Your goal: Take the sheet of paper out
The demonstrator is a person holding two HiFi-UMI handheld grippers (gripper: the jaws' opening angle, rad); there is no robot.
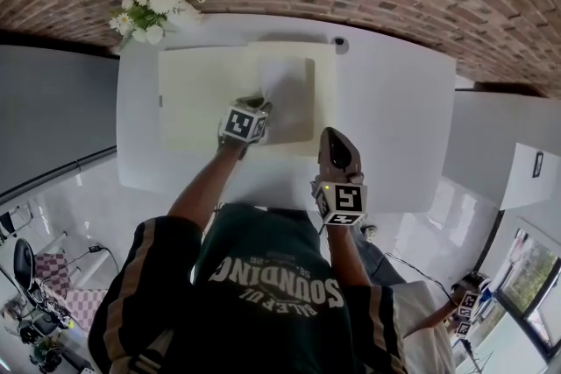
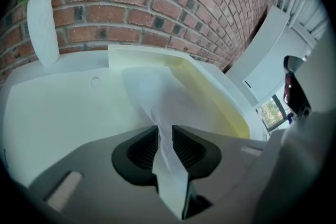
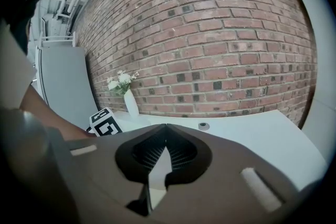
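An open cream folder [image 1: 202, 96] lies on the white table [image 1: 394, 127]. A white sheet of paper [image 1: 289, 92] rests on the folder's right half, its near corner lifted. My left gripper [image 1: 261, 105] is shut on that corner. In the left gripper view the sheet [image 2: 157, 97] runs from between the closed jaws of the left gripper [image 2: 165, 136] up into the folder [image 2: 210, 92]. My right gripper [image 1: 336, 136] hovers over the table's front edge, right of the folder, shut and holding nothing. In its own view the right gripper [image 3: 166, 126] has its tips touching.
A white vase of flowers [image 1: 153, 9] stands at the table's back left corner, against the brick wall. A small round object [image 1: 339, 41] sits on the table behind the folder. Grey surfaces flank the table on both sides.
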